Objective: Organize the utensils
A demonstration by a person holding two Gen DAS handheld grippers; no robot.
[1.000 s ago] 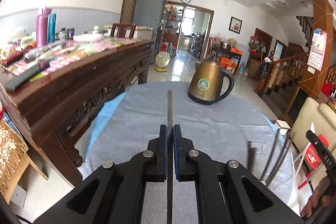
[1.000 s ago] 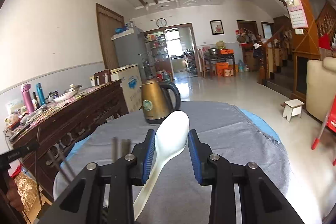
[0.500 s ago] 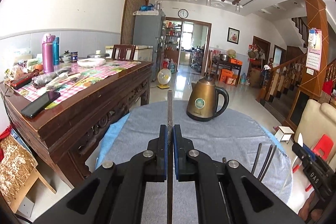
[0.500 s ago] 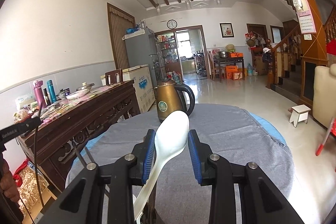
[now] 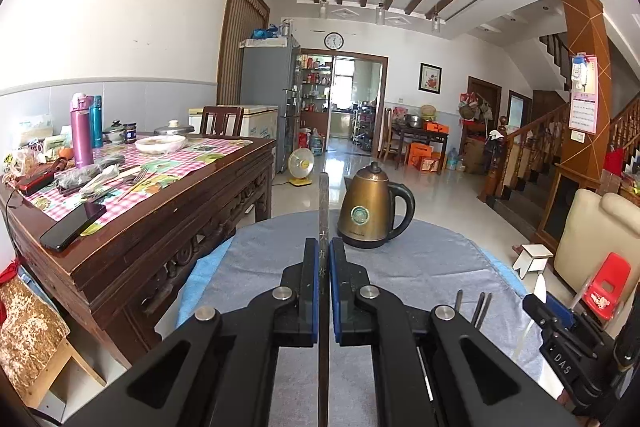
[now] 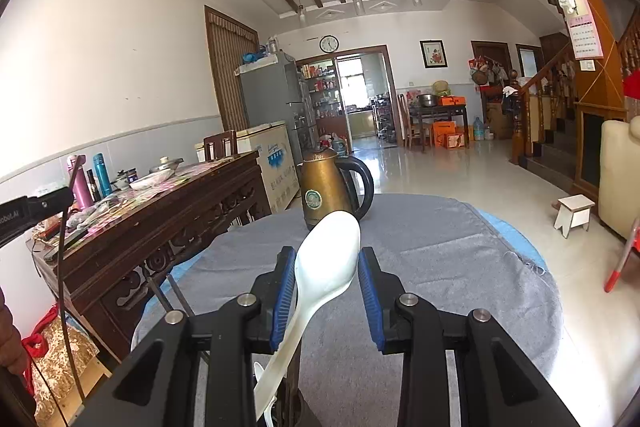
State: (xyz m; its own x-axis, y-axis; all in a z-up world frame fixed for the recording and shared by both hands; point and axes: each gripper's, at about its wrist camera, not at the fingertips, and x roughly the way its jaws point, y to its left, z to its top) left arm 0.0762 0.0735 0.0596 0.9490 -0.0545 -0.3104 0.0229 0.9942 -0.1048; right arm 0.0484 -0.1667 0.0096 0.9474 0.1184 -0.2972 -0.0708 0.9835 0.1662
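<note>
A: What does the left gripper (image 5: 323,279) hold above the round, grey-clothed table (image 5: 420,263)?

B: Its fingers pinch a dark chopstick (image 5: 323,211), pointing toward the bronze electric kettle (image 5: 370,209).

A: And the right gripper (image 6: 326,291)?

B: Fingers part-spread around a white plastic rice spoon (image 6: 326,259); its bowl sits between the blue pads, but contact on both sides is unclear. More chopsticks (image 5: 480,303) stand beside it.

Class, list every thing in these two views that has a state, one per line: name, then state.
Left gripper: shut on a dark chopstick.
Chopstick: clamped, pointing forward.
Right gripper: shut on a white spoon.
Spoon: held at the bowl, handle slanting down.
Kettle: upright on the grey cloth, lid on.
Phone: lying flat on the sideboard, screen dark.
</note>
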